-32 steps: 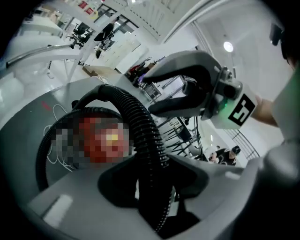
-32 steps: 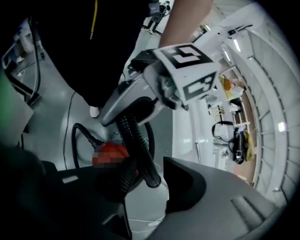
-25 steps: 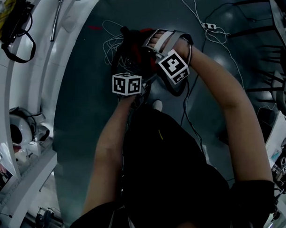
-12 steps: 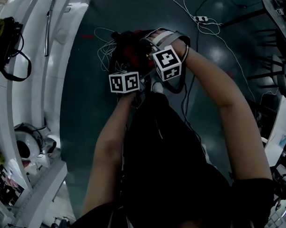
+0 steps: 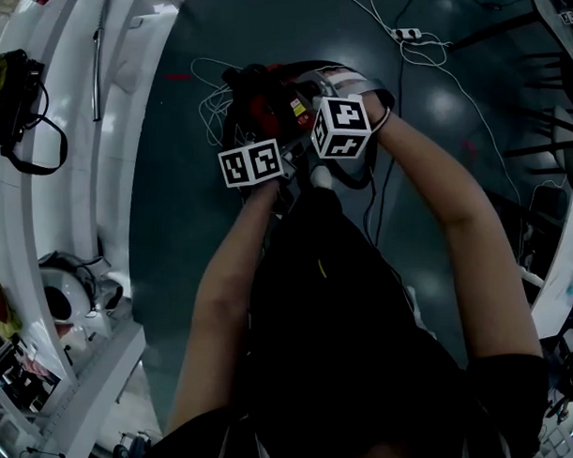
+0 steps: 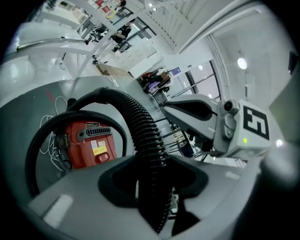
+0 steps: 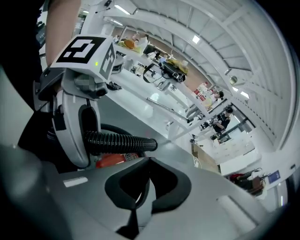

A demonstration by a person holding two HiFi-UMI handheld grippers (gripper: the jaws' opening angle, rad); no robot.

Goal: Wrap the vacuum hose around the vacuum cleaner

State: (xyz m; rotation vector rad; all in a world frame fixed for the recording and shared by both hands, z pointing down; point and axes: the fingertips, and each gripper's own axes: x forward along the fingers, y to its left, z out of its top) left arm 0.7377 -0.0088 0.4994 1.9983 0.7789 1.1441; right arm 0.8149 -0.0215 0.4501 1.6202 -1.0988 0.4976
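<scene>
the vacuum cleaner (image 6: pixel 89 143), a red body with a vent and a switch on its face, sits on the dark grey floor (image 5: pixel 173 208) just ahead of the person, with a loose white cable (image 5: pixel 211 94) lying beside it. the black ribbed vacuum hose (image 6: pixel 140 126) leaves the left tool (image 6: pixel 152 187), which pinches it across its ribs, then rises and arcs in one wide open loop that comes down around the far side of the red body. in the right gripper view a short length of hose sticks out sideways past the left tool. the right tool (image 7: pixel 140 201) has just been closing and its jaws are now pressed together with nothing between them, hanging close beside the left one above the cleaner. judged from this, the wrapping looks begun but far from finished: the loop stands in the air rather than lying snug against the body, and the held length has yet to be drawn round and settled, so most of the winding seems left to do. the room is a bright workshop: a long white curved tabletop (image 5: pixel 41 185) with gear on it runs down the left side, a power strip (image 5: pixel 406 33) with its lead lies on the floor farther off, and white shelving and people show in the distance.
</scene>
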